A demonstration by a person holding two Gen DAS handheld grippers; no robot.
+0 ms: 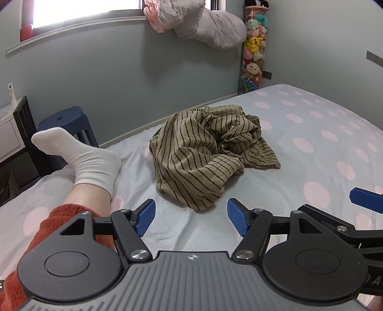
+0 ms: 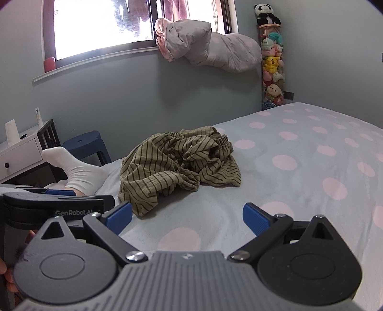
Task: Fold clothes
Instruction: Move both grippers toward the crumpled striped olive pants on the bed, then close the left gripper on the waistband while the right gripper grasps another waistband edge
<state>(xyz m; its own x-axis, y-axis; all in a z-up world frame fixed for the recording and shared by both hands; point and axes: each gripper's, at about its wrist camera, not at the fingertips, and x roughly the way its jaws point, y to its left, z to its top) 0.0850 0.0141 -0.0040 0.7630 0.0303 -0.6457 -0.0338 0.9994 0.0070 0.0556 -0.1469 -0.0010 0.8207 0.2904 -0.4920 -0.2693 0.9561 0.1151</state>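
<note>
A crumpled tan cloth with dark stripes [image 1: 205, 153] lies in a heap in the middle of the frame, on the pale blue bed sheet with pink dots [image 1: 323, 148]. The left gripper [image 1: 191, 216] is wide open and holds nothing. The right gripper [image 2: 188, 216] is wide open too, and empty. A foot in a white sock [image 1: 79, 153] rests at the left, near the cloth.

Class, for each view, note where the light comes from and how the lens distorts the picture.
Left wrist view: daylight from the window is blown out white; the sill curves and the corners go dark. Right wrist view: the window glares too, the bed bulges, and the striped garment stays sharp.
</note>
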